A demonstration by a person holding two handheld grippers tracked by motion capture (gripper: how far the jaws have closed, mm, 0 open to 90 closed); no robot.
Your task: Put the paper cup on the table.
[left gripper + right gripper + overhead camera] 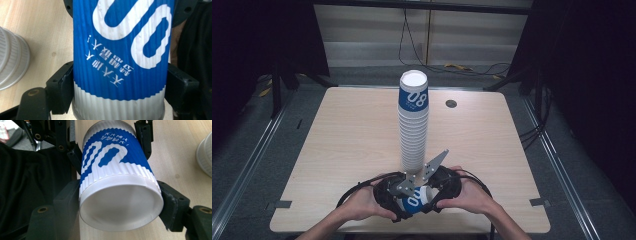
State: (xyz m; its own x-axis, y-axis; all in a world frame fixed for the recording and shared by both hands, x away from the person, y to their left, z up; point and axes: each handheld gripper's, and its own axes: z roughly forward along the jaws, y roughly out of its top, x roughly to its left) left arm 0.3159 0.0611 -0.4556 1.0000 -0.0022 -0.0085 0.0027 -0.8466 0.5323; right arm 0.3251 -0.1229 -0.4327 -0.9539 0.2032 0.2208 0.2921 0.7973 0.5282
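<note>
Paper cup [416, 200], blue band with white numerals, lies on its side between both claws near the front edge of the table [337, 150], just in front of the tall stack of cups [413, 125]. Left claw [388, 197] pinches it: in the left gripper view both black pads sit flat against the ribbed wall of the cup [120, 50], one on each side. Right claw [446, 192] pinches it near the mouth end: in the right gripper view the pads press the cup [117, 187] just behind its white rim. Both hands sit close together, cables looping out to either side.

Surroundings: the stack stands upright at the table's middle, topmost cup carrying the same blue band, the rest showing white ribbed rims. It stands just behind the claws, apart from the held cup. A small dark round fitting [451, 103] is set in the table towards the far right. A grey three-cornered plate [424, 172] rises from the claws and overlaps the foot of the stack in the high view.

View differences: the right gripper view looks into the cup's open white mouth and shows the left claw [107, 142] holding the far end. The left gripper view shows printed characters upside down on the blue band, and the stack's [11, 60] ribbed base at the left edge. The high view alone gives the stack's full height.
</note>
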